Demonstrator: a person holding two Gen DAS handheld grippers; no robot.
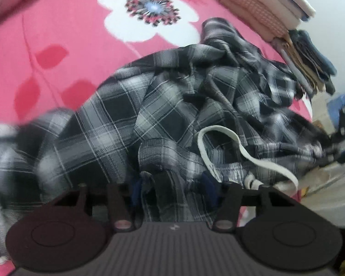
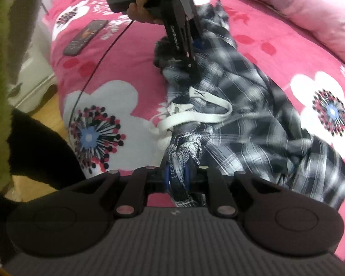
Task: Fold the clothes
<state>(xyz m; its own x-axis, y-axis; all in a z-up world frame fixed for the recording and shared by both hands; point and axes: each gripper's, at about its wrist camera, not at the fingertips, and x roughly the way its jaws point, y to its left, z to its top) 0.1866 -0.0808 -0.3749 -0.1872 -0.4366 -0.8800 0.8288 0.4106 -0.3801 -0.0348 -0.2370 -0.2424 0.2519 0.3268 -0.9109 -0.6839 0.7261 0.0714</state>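
Right wrist view shows my right gripper pinching the checked shirt tight, my left gripper half open around cloth, so it may slip.

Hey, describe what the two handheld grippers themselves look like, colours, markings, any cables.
Both are matte black. The right gripper shows a grey ribbed body, two round black side discs, linkage arms with silvery pivot pins, and blue pads on its jaws. The left gripper, seen from the right wrist view, carries white lettering along its black arm, a thin black cable trails from it, and its handle is dark grey.
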